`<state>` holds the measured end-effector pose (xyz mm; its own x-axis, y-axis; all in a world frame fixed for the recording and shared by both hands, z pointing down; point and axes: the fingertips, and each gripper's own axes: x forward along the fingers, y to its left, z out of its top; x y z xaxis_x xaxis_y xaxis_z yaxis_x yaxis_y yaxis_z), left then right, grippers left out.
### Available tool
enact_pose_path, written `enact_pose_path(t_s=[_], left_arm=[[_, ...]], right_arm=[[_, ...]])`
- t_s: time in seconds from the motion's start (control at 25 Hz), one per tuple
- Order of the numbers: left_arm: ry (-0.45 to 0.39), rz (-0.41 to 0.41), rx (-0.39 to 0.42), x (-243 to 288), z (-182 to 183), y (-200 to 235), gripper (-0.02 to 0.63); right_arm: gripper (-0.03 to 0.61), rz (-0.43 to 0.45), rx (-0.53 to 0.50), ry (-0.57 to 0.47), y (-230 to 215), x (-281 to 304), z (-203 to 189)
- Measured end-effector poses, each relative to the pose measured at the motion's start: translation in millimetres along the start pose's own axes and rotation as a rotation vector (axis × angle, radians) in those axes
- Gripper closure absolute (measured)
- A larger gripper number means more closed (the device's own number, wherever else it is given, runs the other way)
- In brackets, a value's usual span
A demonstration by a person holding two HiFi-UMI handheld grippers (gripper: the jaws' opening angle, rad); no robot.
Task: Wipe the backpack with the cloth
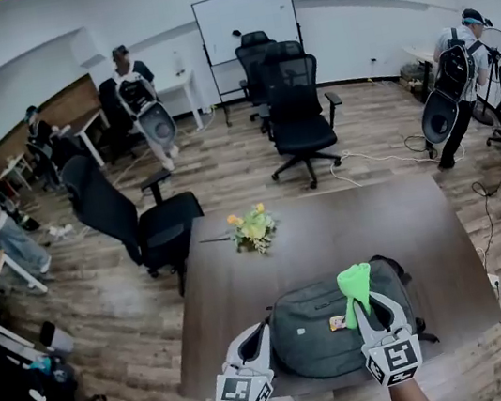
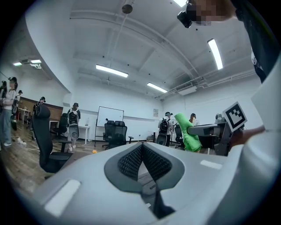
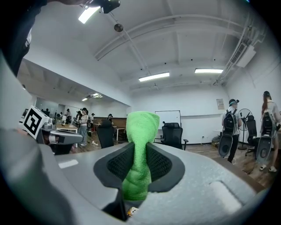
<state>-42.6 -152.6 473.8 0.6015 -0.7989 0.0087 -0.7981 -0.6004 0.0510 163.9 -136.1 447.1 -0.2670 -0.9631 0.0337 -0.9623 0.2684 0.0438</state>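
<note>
Head view — grey backpack (image 1: 318, 328) lies flat; green cloth (image 1: 355, 283) bunched.

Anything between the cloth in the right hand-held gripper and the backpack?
Nothing visible. The right hand-held gripper pinches the green cloth just above the gray backpack, with only open air between them.

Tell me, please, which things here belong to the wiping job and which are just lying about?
Job: green cloth, clamped in the right gripper; grey backpack; left gripper, shut and empty.
Lying about: yellow flowers on the table; black office chairs; whiteboard.
</note>
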Motion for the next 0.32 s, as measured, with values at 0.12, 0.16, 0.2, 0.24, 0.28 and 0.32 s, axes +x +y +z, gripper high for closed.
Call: enact_pose_path(t_s=[0.12,0.16,0.2,0.24,0.28,0.32], left_arm=[[0.015,0.003,0.003,2.5,-2.2,-2.3,0.595],[0.019,0.005,0.002,3.2,-2.4,-2.4,0.595],[0.023,0.006,0.002,3.6,-2.9,-2.0,0.595],[0.025,0.006,0.003,4.0,-4.2,-1.2,0.595],[0.027,0.006,0.005,4.5,-6.1,-0.3,0.595],[0.029,0.006,0.007,5.1,-8.2,0.6,0.595]], right_arm=[[0.495,0.000,-0.006,0.008,-1.9,-1.4,1.1],[0.495,0.001,-0.009,0.010,-1.7,-0.5,-0.3],[0.495,0.002,-0.011,0.011,-1.0,0.9,-2.3],[0.495,0.003,-0.010,0.011,-0.1,2.3,-4.3],[0.494,0.004,-0.009,0.010,0.6,3.6,-6.2],[0.495,0.004,-0.008,0.009,1.3,4.9,-8.0]])
